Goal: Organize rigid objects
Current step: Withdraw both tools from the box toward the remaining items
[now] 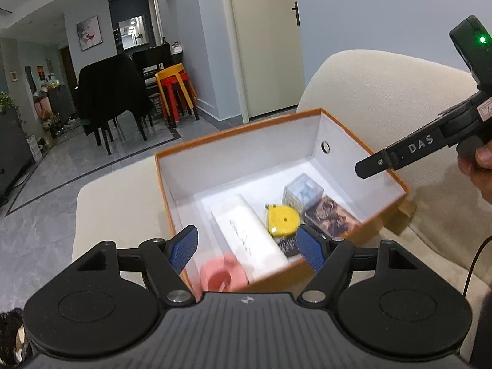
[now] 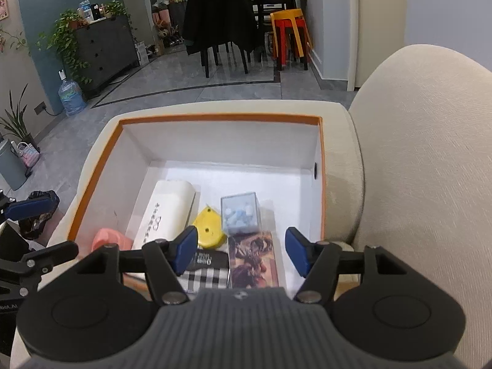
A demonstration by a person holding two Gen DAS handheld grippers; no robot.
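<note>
An orange box (image 1: 240, 131) with a white inside sits on a beige sofa seat. In it lie a white case (image 1: 249, 236), a yellow tape measure (image 1: 283, 220), a clear cube (image 1: 303, 192) of blue bits, a brown picture box (image 1: 330, 215) and a blurred pink round thing (image 1: 223, 275). My left gripper (image 1: 246, 233) hovers open over the box's near corner, its pads touching nothing. The right gripper (image 2: 241, 236) is open above the picture box (image 2: 253, 261) and a checkered item (image 2: 206, 275), holding nothing. The same box (image 2: 215, 117), case (image 2: 166, 215), tape measure (image 2: 209, 226), cube (image 2: 241, 215) and pink thing (image 2: 107, 240) show there.
The sofa backrest (image 2: 424, 160) rises right of the box, and the seat cushion (image 1: 117, 203) ends at grey floor tiles on the left. A black cable (image 1: 473, 264) trails over the sofa. Chairs (image 2: 218, 21), stacked stools (image 2: 290, 30) and a water bottle (image 2: 71, 96) stand far off.
</note>
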